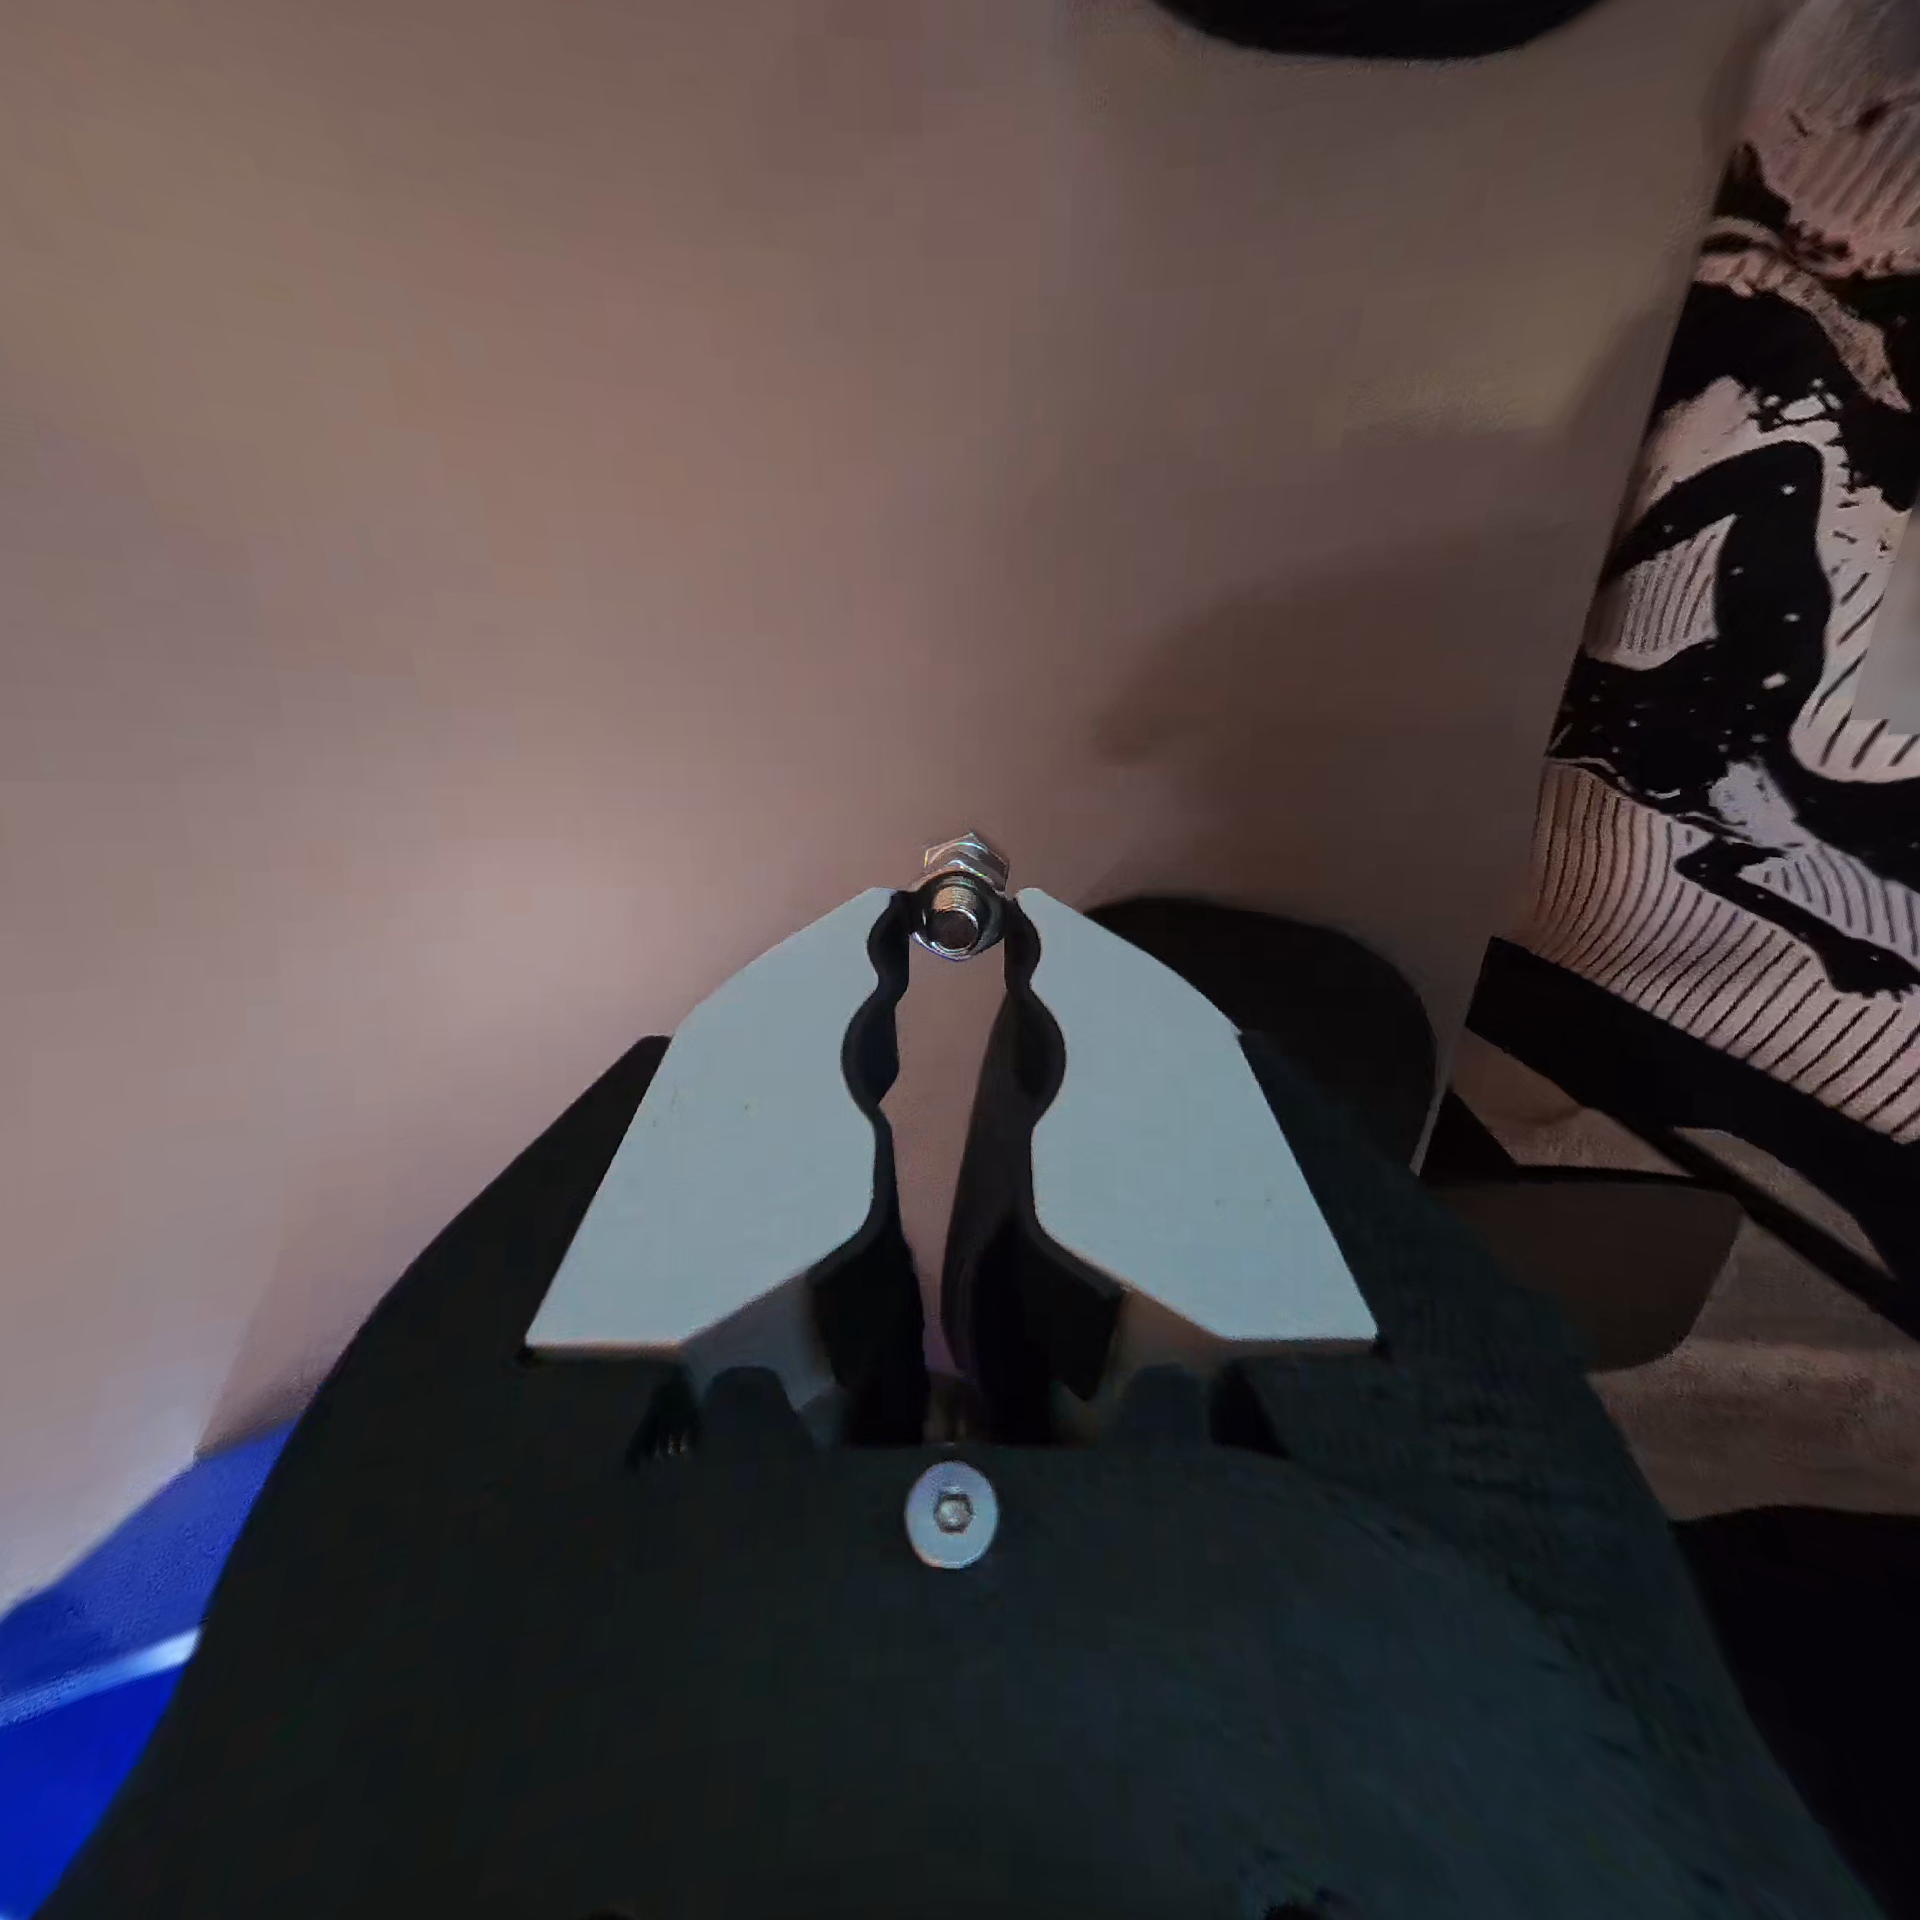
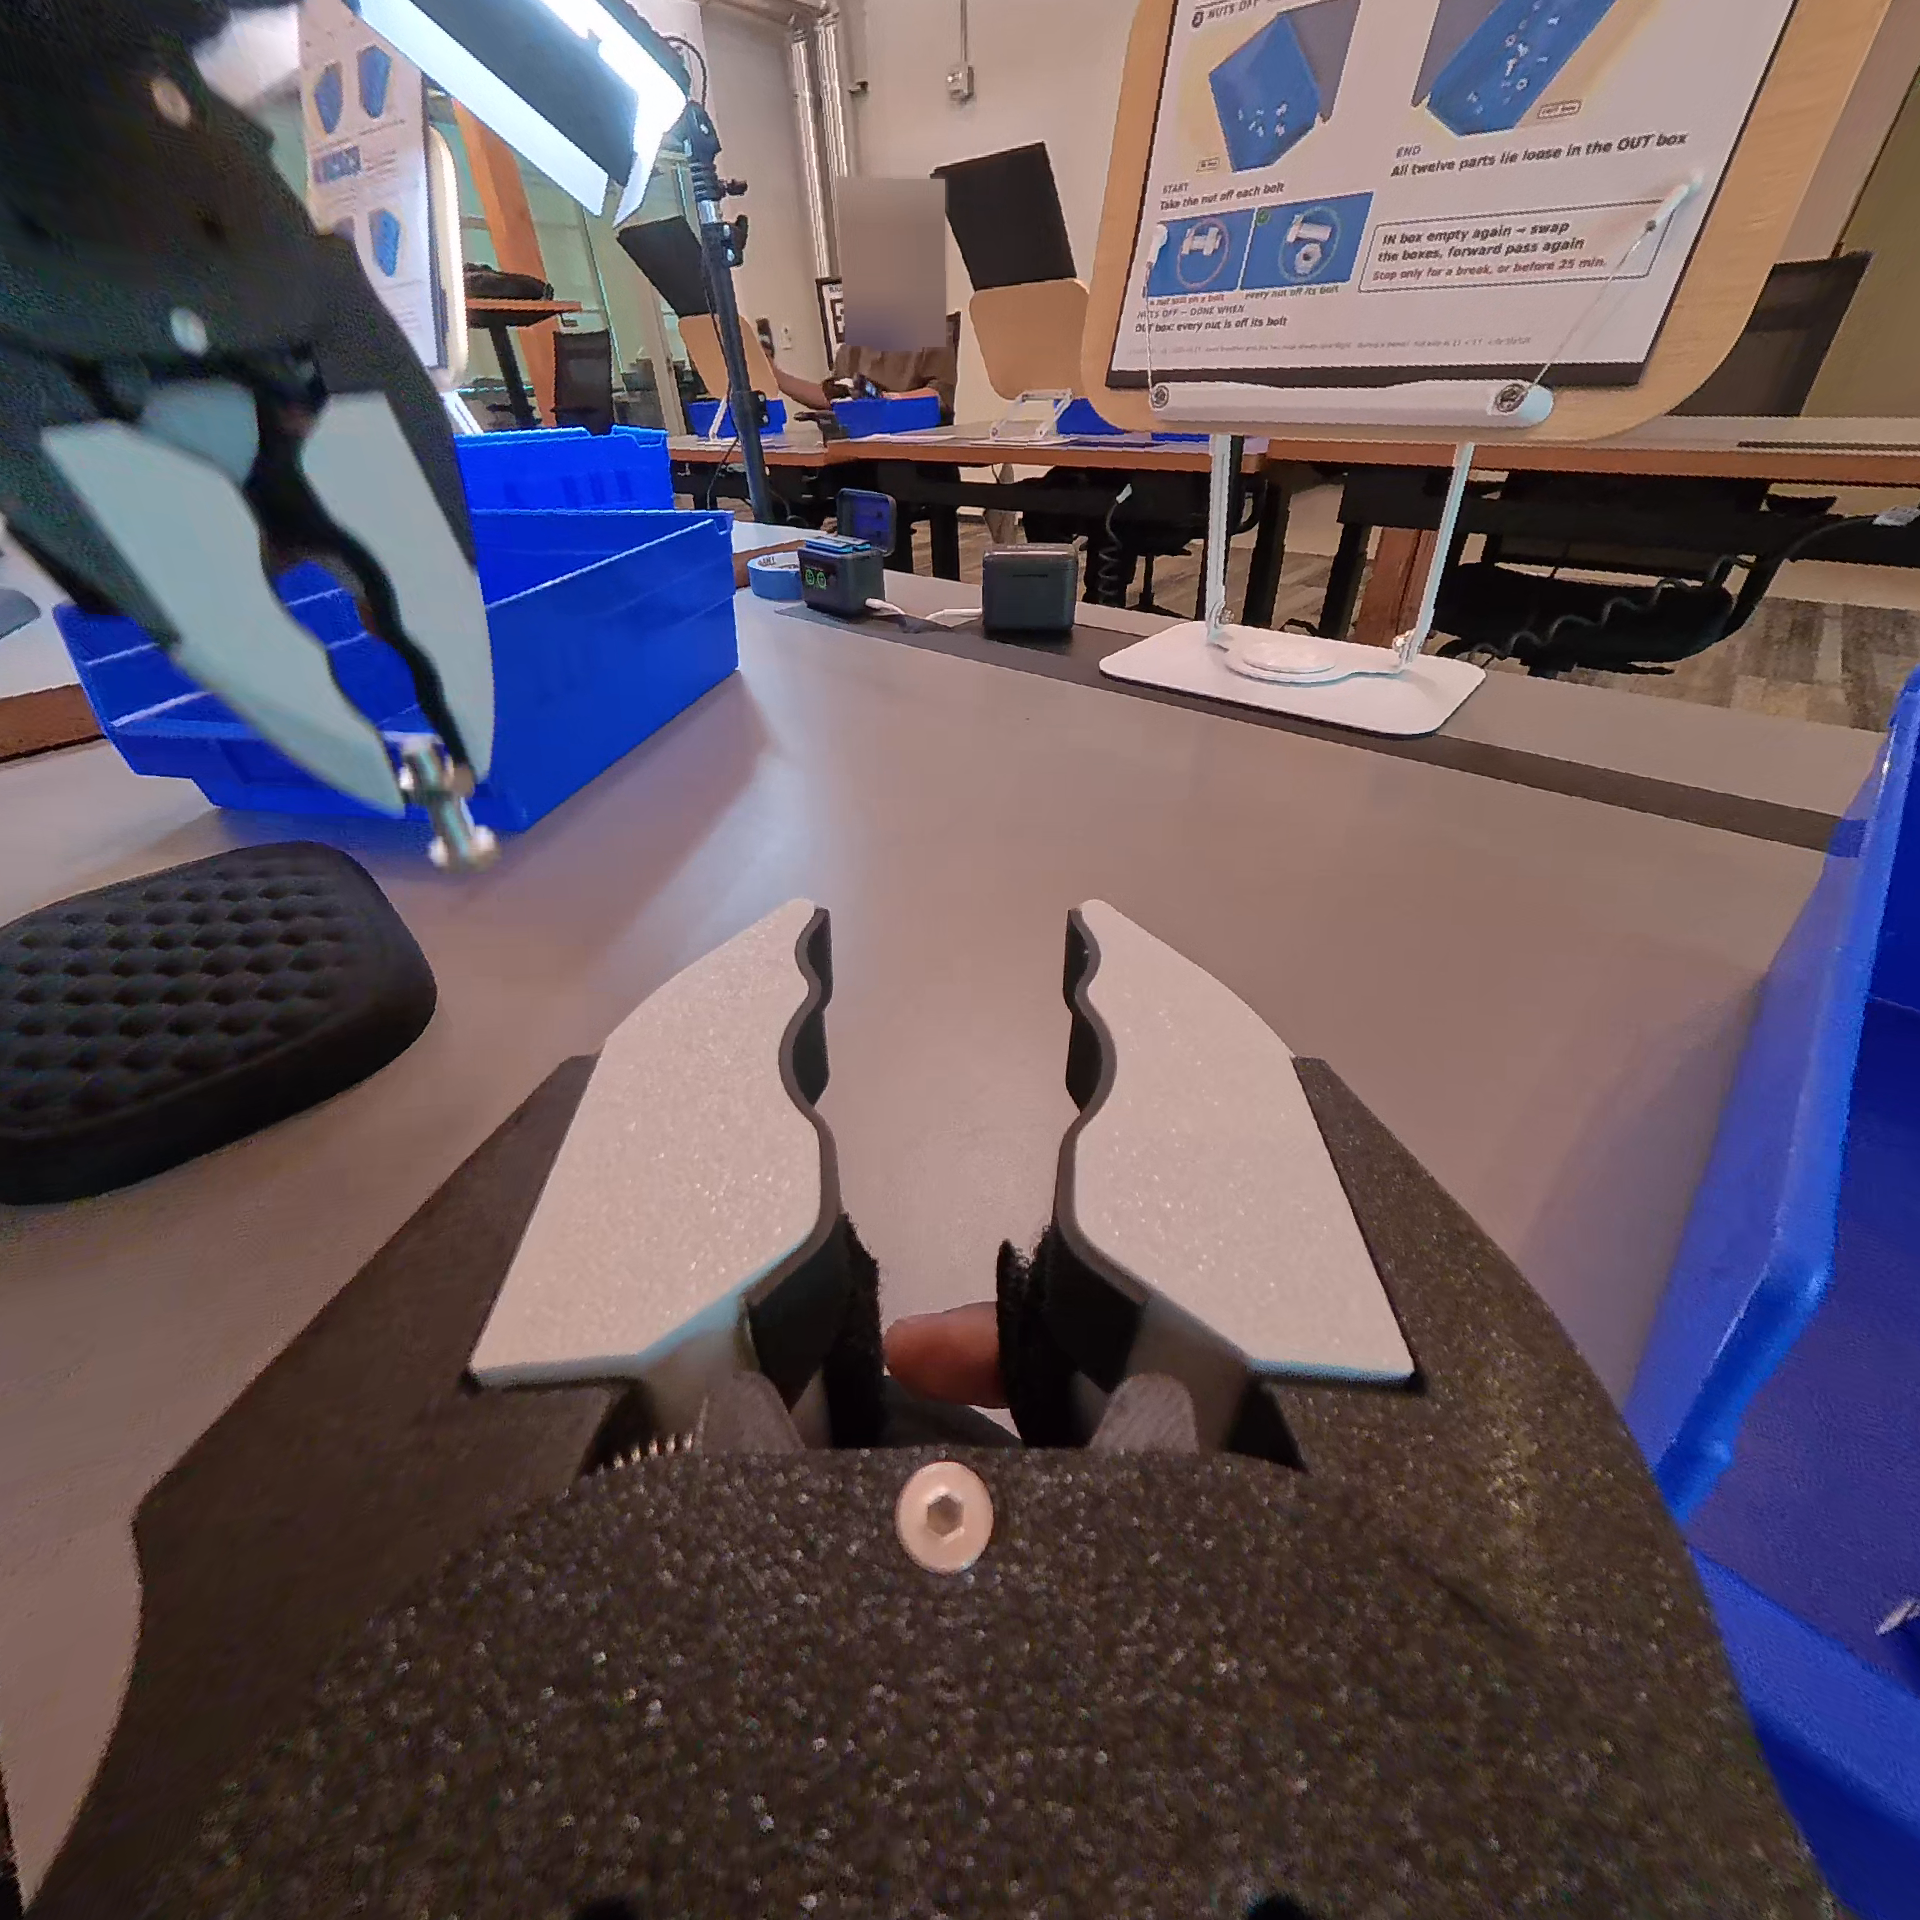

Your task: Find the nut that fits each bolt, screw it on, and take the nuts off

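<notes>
Left gripper [image 1: 954, 914]: I log it closed at the tips on a small silver bolt [image 1: 957, 920], pads pressing either side of what looks like a nut threaded on it, the shank pointing back at my left camera; from the right wrist view the same bolt [image 2: 449, 805] hangs below those fingers, clear of the table. Right gripper [image 2: 948, 925]: jaws wide apart, nothing between them, poised over bare grey table [image 2: 1143, 831]. Surroundings, largest first: blue bin [image 2: 613, 634] on the far left, directly behind the left gripper; second blue bin [image 2: 1797, 1195] at the right edge, just beside my right gripper; instruction board [image 2: 1382, 197] on a white stand [image 2: 1288, 675] at the far side; black perforated pad [image 2: 177, 1008] near left, under the hanging bolt; two small dark cases [image 2: 1029, 603] and a roll of blue tape [image 2: 774, 574] beyond. Patterned sleeve [image 1: 1766, 623] fills the right of the left wrist view.
</notes>
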Motion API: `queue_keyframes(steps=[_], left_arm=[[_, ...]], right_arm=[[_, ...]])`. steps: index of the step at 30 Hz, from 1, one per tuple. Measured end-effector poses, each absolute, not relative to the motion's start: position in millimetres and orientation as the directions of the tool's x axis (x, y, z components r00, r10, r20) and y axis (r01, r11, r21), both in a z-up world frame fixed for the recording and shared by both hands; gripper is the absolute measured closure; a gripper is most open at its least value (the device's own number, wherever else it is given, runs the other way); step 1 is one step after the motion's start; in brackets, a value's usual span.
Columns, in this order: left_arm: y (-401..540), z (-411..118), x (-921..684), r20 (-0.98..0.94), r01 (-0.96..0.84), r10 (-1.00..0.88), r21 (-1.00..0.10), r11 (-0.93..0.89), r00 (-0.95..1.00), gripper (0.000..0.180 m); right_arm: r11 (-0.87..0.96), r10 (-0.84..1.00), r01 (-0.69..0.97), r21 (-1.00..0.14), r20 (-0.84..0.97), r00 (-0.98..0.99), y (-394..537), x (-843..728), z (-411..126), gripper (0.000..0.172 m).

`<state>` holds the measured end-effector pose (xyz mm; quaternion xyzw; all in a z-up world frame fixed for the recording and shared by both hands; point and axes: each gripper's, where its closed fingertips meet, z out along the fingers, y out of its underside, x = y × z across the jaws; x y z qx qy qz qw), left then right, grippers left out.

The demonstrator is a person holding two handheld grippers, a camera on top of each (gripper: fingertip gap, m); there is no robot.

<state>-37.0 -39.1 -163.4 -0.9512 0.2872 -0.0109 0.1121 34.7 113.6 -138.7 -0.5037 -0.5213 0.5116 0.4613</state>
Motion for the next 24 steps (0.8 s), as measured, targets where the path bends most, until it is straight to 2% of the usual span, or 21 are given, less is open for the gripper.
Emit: queue_keyframes(steps=[1, 6, 11, 22, 24], left_arm=[[-36, -173, -27, -0.037, -0.572, -0.577, -0.204, -0.795, 0.816, 0.163], [-23, -206, 2, -0.023, -0.656, -0.662, -0.155, -0.738, 0.749, 0.163], [-9, -217, 1, -0.049, -0.666, -0.666, -0.127, -0.735, 0.745, 0.163], [-11, -224, -4, -0.051, -0.631, -0.631, -0.137, -0.763, 0.774, 0.163], [-11, -224, -5, -0.055, -0.626, -0.625, -0.145, -0.767, 0.779, 0.155]], right_arm=[[-0.030, 0.997, 0.052, -0.998, -0.034, -0.068, 113, 35, -139, 0.129], [-0.028, 0.997, 0.055, -0.998, -0.031, -0.067, 113, 34, -139, 0.129], [-0.024, 0.997, 0.047, -0.999, -0.027, -0.066, 113, 35, -138, 0.130], [-0.037, 0.997, 0.038, -0.999, -0.040, -0.067, 114, 36, -137, 0.131], [-0.039, 0.997, 0.040, -0.998, -0.041, -0.067, 114, 36, -137, 0.131]])
